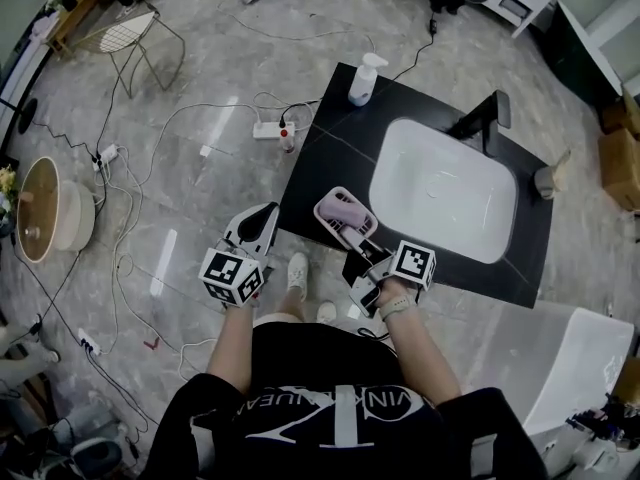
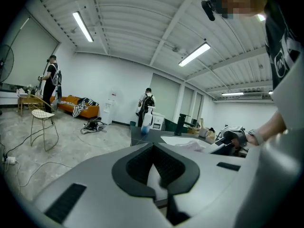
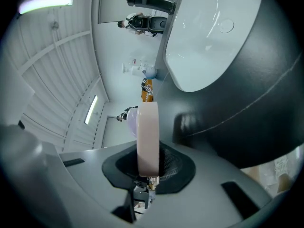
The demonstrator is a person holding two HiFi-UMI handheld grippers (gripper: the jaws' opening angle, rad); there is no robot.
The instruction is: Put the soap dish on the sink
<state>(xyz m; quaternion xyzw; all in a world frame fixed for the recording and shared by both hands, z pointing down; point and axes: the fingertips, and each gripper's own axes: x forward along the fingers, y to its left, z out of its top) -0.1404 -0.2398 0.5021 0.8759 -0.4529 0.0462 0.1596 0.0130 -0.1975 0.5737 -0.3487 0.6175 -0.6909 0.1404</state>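
The pink soap dish (image 1: 345,215) is pinched by its rim in my right gripper (image 1: 360,242), jaws pressed onto it. It hangs above the near left corner of the black countertop (image 1: 320,168) and is not yet set down. In the head view its long axis runs roughly from 10 to 4 o'clock. In the right gripper view I see it edge-on, standing up out of the pads. The white sink basin (image 1: 445,188) lies at about 2 o'clock from the dish, near but not under it. The right hand is plainly the one placed to finish; I judge that the coming move is a carry toward 2 o'clock and a lowering onto the sink. My left gripper (image 1: 262,220) has its jaws pressed together on nothing and sits at 9 o'clock from the dish, off the counter's edge above the floor (image 1: 200,88). A black faucet (image 1: 487,116) stands behind the basin and a soap dispenser (image 1: 366,78) at the far left corner. Cables and a power strip (image 1: 268,129) lie across the grey floor.
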